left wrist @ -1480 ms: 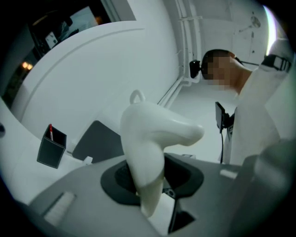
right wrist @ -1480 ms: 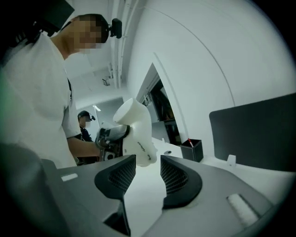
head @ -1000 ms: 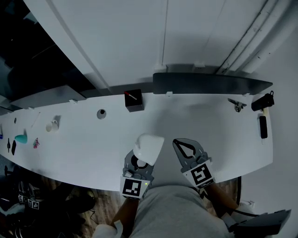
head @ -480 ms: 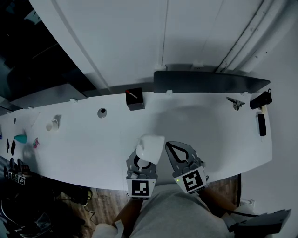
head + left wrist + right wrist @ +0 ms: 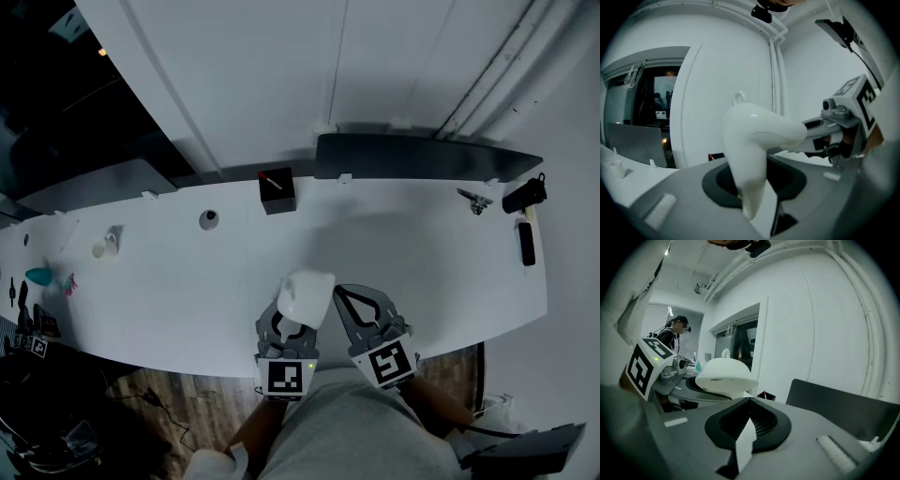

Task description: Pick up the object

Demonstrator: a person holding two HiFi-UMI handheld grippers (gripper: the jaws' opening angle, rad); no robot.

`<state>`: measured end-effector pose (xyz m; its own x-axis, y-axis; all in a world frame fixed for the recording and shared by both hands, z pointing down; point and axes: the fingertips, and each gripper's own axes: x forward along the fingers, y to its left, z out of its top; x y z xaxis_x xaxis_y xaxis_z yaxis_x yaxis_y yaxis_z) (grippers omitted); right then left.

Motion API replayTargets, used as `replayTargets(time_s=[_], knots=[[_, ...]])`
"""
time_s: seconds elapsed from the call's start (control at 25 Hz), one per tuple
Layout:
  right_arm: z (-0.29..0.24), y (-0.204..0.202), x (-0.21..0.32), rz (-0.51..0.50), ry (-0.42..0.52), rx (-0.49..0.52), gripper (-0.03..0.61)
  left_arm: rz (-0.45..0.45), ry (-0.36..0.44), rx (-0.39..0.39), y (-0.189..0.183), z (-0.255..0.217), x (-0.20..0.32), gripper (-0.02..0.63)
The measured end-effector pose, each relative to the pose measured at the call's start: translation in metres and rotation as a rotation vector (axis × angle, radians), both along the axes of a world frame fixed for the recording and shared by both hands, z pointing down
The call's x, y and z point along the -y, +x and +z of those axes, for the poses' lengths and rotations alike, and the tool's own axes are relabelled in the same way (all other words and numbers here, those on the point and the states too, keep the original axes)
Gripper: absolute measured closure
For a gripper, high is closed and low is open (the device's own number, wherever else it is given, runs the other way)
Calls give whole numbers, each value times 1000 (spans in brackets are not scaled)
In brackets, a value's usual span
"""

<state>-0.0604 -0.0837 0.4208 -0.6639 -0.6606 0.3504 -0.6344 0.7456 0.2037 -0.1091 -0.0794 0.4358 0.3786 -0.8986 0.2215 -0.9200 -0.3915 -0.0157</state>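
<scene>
closest in, grips a glossy white curved object [image 5: 306,296] in the left gripper [image 5: 287,325], pads pressing its narrow lower end, broad rounded top sticking out beyond the jaws, up off the white table [image 5: 441,281] over its near edge. just to the right, shows the right gripper [image 5: 341,294] clenched tight with nothing between its jaws, tip just beside the white object. farther across the tabletop, finds a small round dark item [image 5: 209,220] and a black box [image 5: 277,191] with a red-tipped stick on top. off left, a white cup [image 5: 103,247] and a teal thing [image 5: 39,276]; off right, dark tools [image 5: 526,242]. at the back, against the wall, a long dark panel [image 5: 422,157].
</scene>
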Motion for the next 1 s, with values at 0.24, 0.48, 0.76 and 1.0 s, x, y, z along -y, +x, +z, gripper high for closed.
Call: replayTargets(time_s=[0.24, 0.48, 0.76, 1.0], knots=[[2, -4, -8, 59, -1, -24, 577, 37, 19, 8, -7, -2, -6, 477], [0, -2, -24, 95, -7, -12, 577, 70, 1, -5, -5, 0, -15, 477], [-8, 12, -44, 80, 4, -2, 577, 62, 16, 26, 12, -12, -30, 477], [-13, 40, -64, 68, 17, 11, 577, 41, 29, -11, 42, -14, -50, 477]])
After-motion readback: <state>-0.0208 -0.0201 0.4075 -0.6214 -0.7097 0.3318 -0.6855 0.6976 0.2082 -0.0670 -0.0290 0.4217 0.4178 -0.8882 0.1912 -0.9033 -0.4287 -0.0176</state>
